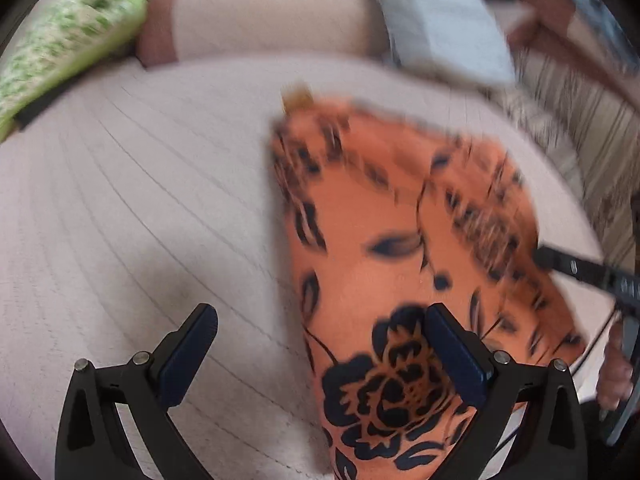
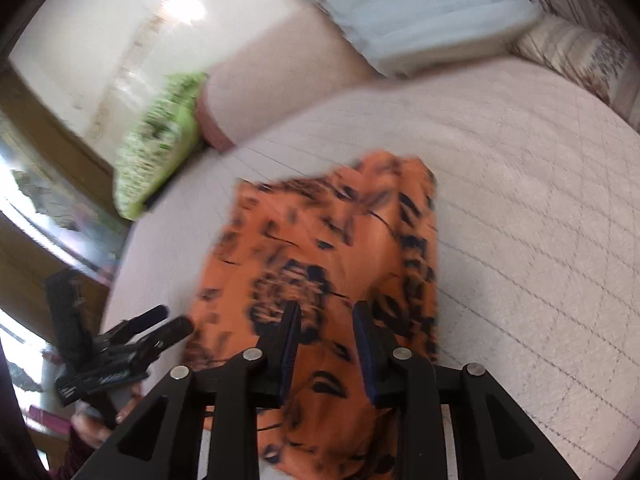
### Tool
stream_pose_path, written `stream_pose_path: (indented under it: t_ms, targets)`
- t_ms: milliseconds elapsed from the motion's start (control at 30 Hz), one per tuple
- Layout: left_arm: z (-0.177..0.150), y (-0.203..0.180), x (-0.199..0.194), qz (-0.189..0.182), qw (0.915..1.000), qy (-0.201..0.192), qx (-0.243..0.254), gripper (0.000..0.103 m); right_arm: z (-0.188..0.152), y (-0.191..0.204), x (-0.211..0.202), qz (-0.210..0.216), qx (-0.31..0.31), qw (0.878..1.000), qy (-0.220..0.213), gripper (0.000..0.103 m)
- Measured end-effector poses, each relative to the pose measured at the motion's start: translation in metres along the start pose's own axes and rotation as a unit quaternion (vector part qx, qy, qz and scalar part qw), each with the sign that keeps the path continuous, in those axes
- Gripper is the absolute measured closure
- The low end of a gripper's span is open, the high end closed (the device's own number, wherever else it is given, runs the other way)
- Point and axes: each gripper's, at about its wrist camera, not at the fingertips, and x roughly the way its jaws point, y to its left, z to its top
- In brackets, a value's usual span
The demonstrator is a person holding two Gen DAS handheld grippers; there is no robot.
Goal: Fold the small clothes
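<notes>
Orange floral garment (image 2: 320, 248) on the bedspread (image 2: 520, 200) could bunch if the empty, wide-spread left gripper (image 1: 320, 360) or narrowly parted right gripper (image 2: 326, 344) drags it.

Orange garment (image 1: 400, 248) blurred, cut off below.

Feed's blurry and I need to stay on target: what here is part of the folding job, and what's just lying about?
Job:
- orange floral garment
- left gripper
- right gripper

Lying about:
- green patterned cushion
- pale blue pillow
- striped pillow
</notes>
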Motion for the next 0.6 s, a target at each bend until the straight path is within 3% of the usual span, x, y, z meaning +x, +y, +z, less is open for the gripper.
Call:
stream_pose_path:
  t_ms: [67, 200, 267, 300, 333, 467, 600]
  targets:
    - [0.0, 0.001, -0.001, -0.01, 0.9999, -0.005, -0.006, 0.0, 0.0, -0.007, 0.013, -0.029, 0.015, 0.999, 0.023, 0.069]
    - [0.006, 0.002, -0.018, -0.022, 0.9986, -0.047, 0.005, 0.0, 0.006, -0.007, -0.001, -0.004, 0.013, 1.0, -0.001, 0.068]
    - [0.007, 0.001, -0.023, -0.036, 0.9976, -0.059, 0.008, 0.0, 0.008, -0.012, -0.008, 0.01, 0.023, 1.0, -0.016, 0.059]
    - [0.008, 0.001, -0.024, -0.038, 0.9974, -0.061, 0.01, 0.0, 0.009, -0.016, -0.013, 0.015, 0.033, 0.999, -0.026, 0.042]
    - [0.009, -0.001, -0.024, -0.04, 0.9972, -0.062, 0.012, 0.0, 0.01, -0.018, -0.016, 0.017, 0.04, 0.998, -0.034, 0.035]
    - [0.012, -0.002, -0.014, -0.049, 0.9977, -0.045, 0.016, 0.0, 0.016, -0.028, -0.021, -0.004, 0.056, 0.997, -0.045, 0.035]
    - [0.013, 0.001, -0.002, -0.105, 0.9944, -0.011, 0.01, 0.0, 0.02, -0.045, -0.008, 0.0, 0.093, 0.995, -0.022, 0.035]
